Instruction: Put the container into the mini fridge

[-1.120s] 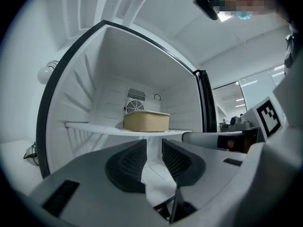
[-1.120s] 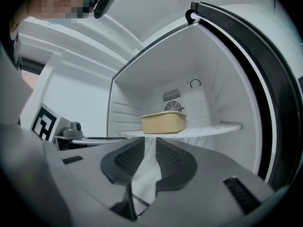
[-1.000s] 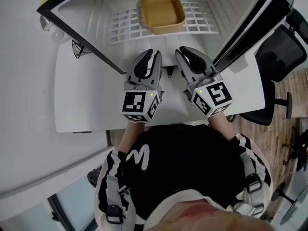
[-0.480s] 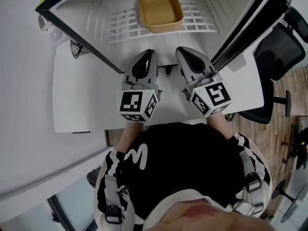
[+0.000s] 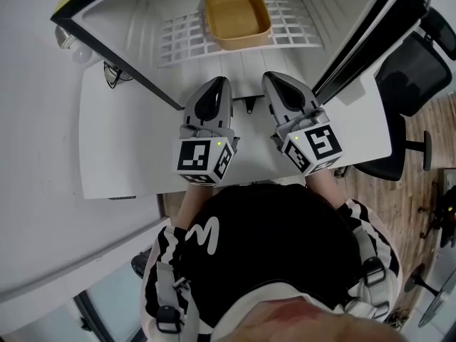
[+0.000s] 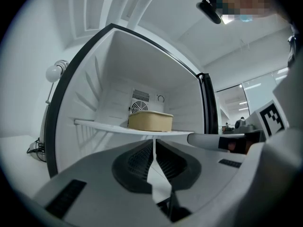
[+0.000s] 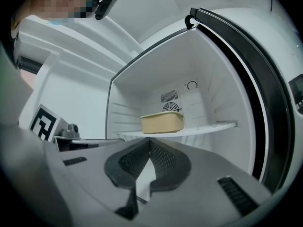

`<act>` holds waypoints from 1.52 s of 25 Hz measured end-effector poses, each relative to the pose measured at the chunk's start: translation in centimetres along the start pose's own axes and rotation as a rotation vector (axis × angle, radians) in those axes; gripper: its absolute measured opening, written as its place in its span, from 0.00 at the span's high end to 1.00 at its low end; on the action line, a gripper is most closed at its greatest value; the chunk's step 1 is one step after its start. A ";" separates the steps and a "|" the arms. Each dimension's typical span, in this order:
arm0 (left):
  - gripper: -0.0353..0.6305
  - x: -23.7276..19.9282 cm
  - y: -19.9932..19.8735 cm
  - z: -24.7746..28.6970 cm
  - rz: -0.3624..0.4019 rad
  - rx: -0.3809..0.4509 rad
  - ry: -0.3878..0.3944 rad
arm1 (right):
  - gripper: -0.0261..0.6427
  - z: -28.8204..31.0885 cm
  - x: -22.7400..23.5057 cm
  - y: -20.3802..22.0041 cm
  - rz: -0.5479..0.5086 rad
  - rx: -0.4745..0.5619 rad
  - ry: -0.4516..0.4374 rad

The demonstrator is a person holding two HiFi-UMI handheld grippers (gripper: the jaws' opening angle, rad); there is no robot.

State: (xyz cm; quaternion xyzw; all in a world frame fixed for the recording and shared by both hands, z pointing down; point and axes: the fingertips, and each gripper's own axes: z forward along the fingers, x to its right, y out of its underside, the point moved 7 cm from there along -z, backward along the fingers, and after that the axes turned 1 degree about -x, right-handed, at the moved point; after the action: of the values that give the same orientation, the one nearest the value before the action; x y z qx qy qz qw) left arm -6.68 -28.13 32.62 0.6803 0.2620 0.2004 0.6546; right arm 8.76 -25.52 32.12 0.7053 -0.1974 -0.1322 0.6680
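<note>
Head view: the container (image 5: 237, 18) sits on the white wire shelf (image 5: 178, 38) inside the mini fridge (image 5: 121, 27), near the back wall and just in front of the round fan grille. The fridge stands open toward me on the white table (image 5: 128, 141).

Grippers: the left gripper (image 5: 217, 83) and the right gripper (image 5: 274, 78) hover side by side over the table at the fridge mouth, well apart from the container. In the left gripper view the jaws are pressed together with nothing between them. The right gripper view shows the same, clenched and empty.

Condition of the task's thing: the container (image 6: 150, 121) is a tan, open-topped tray, squarish with rounded corners and a thin rolled rim. It stands level on the shelf, and I see nothing in it from above. I judge it light and fairly stiff, probably moulded plastic, with smooth walls that could slip under a shallow pinch. It does not look fragile.

Recommended hold, should it need moving: one jaw inside and one outside a straight side wall, biting just under the rim, away from the corners. A grip on each of two opposite walls would keep it from tipping.

Finding: by its position, I judge the placement done.
</note>
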 end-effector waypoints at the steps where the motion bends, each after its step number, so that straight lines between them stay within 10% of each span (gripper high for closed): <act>1: 0.91 0.0 0.0 0.0 -0.001 0.000 0.001 | 0.94 -0.1 0.0 0.0 -0.001 0.006 -0.001; 38: 0.92 0.1 -0.4 0.2 -0.003 0.015 0.005 | 0.94 0.3 -0.1 -0.5 -0.001 0.009 -0.030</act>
State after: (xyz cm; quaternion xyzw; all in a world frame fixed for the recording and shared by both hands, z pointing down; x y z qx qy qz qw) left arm -6.51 -28.25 32.18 0.6842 0.2663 0.1992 0.6490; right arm 8.61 -25.72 31.60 0.7063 -0.2076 -0.1419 0.6617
